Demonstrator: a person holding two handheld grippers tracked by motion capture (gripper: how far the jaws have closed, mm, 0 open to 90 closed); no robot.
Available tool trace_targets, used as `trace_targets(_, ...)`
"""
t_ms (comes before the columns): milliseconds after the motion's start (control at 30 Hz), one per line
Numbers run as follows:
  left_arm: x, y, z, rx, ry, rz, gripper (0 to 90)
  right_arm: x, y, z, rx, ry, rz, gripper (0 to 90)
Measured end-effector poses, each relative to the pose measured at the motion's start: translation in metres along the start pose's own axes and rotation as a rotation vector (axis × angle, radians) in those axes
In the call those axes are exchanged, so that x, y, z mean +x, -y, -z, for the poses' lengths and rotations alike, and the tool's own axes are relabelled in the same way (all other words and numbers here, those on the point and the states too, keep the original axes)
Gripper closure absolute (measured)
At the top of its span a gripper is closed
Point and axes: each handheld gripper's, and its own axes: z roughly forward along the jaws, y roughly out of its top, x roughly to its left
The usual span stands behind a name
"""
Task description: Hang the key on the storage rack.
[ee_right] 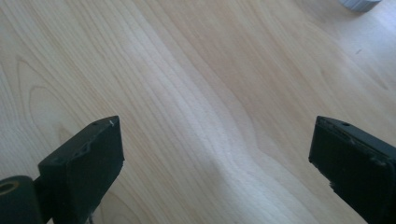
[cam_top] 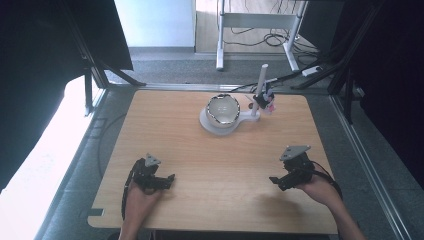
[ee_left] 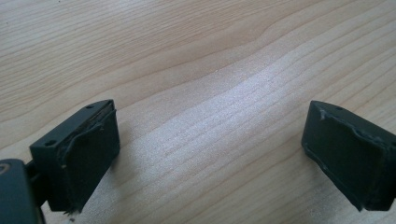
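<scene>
Near the table's front left corner, my left gripper [cam_top: 169,180] rests in a hand just above the wooden table [cam_top: 215,160]. In the left gripper view it [ee_left: 210,149] stands open, with bare wood between its jaws. My right gripper [cam_top: 275,181] is held low at the front right and points toward the table's middle. The right gripper view shows it [ee_right: 215,158] open too, nothing between its jaws. A white bowl [cam_top: 223,110] with a dark rim sits on a white base [cam_top: 206,124] at the far middle of the table, well away from both grippers.
A white upright post [cam_top: 260,85] rises from the base just right of the bowl, with a small dark clamp [cam_top: 264,100] on it. A pale rounded edge [ee_right: 359,3] shows at the top right of the right gripper view. Cables and a frame's legs lie on the floor beyond the table.
</scene>
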Motion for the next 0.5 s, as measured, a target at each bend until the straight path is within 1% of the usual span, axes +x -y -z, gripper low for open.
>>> trace_targets(133, 0.0, 0.0, 0.0, 0.0, 0.0, 0.0, 4.3, 0.005, 0.003, -0.005, -0.01, -0.008, -0.004, 3.2)
trace_targets(167, 0.0, 0.0, 0.0, 0.0, 0.0, -0.001, 4.3, 0.007, 0.004, -0.007, -0.018, -0.013, -0.01, 3.2)
trace_targets(200, 0.0, 0.0, 0.0, 0.0, 0.0, -0.001, 4.3, 0.01, 0.006, -0.009, -0.038, -0.019, -0.02, 3.2)
trace_targets(233, 0.0, 0.0, 0.0, 0.0, 0.0, 0.0, 4.3, 0.01, 0.006, -0.009, -0.038, -0.019, -0.02, 3.2)
trace_targets(267, 0.0, 0.0, 0.0, 0.0, 0.0, 0.0, 4.3, 0.014, 0.009, -0.013, -0.052, -0.024, -0.03, 3.2)
trace_targets(367, 0.0, 0.0, 0.0, 0.0, 0.0, 0.0, 4.3, 0.018, 0.012, -0.016, -0.065, -0.021, -0.035, 3.2)
trace_targets(400, 0.0, 0.0, 0.0, 0.0, 0.0, -0.001, 4.3, 0.021, 0.015, -0.021, -0.073, -0.021, -0.043, 3.2)
trace_targets(500, 0.0, 0.0, 0.0, 0.0, 0.0, 0.0, 4.3, 0.025, 0.021, -0.027, -0.092, -0.016, -0.064, 3.2)
